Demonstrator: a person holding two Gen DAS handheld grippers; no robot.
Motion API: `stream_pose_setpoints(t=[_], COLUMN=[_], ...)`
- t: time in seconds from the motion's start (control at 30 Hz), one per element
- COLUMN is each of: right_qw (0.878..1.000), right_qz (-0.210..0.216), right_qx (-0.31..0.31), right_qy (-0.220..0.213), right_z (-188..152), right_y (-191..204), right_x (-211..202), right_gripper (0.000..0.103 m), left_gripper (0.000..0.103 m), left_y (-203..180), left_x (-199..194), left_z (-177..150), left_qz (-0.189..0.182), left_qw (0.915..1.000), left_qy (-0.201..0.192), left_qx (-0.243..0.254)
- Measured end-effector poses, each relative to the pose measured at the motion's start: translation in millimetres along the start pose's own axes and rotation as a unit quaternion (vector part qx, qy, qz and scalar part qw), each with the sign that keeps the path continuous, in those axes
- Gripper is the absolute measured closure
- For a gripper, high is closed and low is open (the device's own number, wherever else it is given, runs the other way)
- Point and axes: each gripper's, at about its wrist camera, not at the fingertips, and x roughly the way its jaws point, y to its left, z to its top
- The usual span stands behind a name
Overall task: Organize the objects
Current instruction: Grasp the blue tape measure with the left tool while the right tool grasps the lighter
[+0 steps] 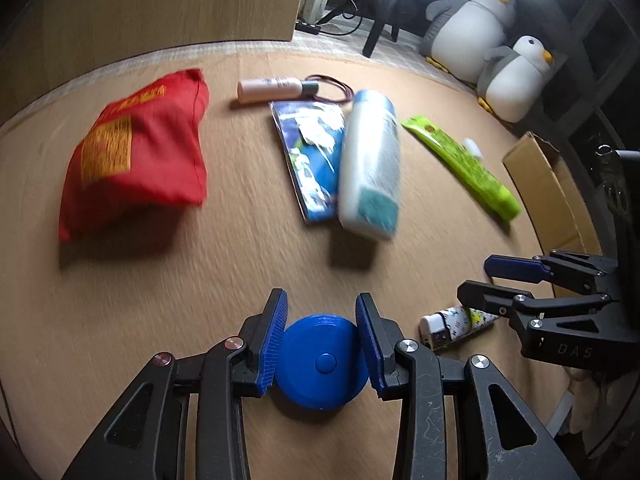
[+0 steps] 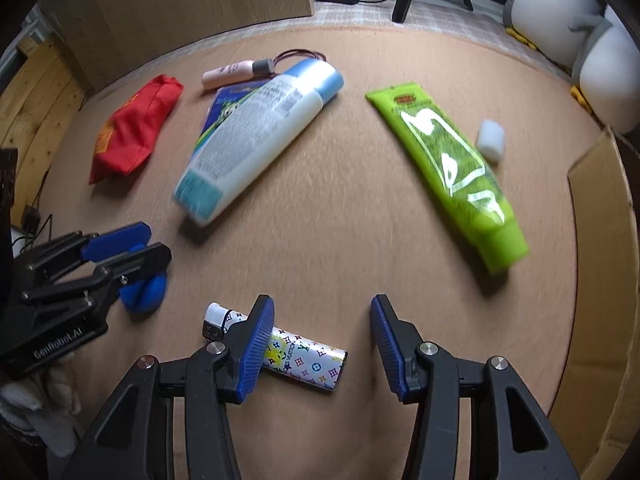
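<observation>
Left wrist, fingers [image 1: 272, 340] clamping blue round case [image 1: 322, 364], red pouch [image 1: 136, 152] beyond

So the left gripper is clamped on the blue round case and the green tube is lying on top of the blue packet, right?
Not quite. The white bottle lies on the blue packet; the green tube lies apart on the table, as the left wrist view shows. The left gripper does clamp the blue round case.

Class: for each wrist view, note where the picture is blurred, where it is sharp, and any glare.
Left wrist view: left gripper and blue round case sharp, red pouch and white bottle motion-smeared, a blown-out lamp glares at top. Right wrist view: right gripper sharp, green tube smeared, no glare.
</observation>
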Motion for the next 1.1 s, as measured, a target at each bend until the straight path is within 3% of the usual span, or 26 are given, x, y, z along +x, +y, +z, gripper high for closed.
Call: stream_pose_setpoints(t=[0.17, 0.3, 0.47, 0.73, 0.93, 1.1], right_qw=[0.999, 0.997, 0.995, 0.997, 0.992, 0.989], right_qz=[0.03, 0.072, 0.093, 0.066, 0.041, 0.034], right_qx=[0.013, 0.026, -0.008, -0.041, -0.118, -0.144], right_qy=[0.01, 0.02, 0.034, -0.013, 0.004, 0.024], right_z=[-19, -39, -51, -30, -20, -20], right_y=[-4, -9, 2, 4, 26, 32], right_x=[-5, -13, -15, -32, -18, -7], right_gripper=[0.056, 0.056, 0.056, 0.056, 0.056, 0.056], left_gripper=[0.063, 0.047, 0.046, 0.039, 0.039, 0.039], left_y=[-3, 5, 9, -3, -13, -14], left_x=[-8, -18, -30, -37, -25, -19], left_z=[-15, -24, -37, -46, -44, -42], left_qz=[-0.003, -0.012, -0.011, 0.0, 0.019, 0.028], left_qw=[1.0, 0.9995, 0.9997, 1.0, 0.9996, 0.9993], left_qy=[0.004, 0.004, 0.001, -0.005, 0.006, 0.01], left_qx=[-0.007, -0.03, -0.021, 0.004, 0.019, 0.025])
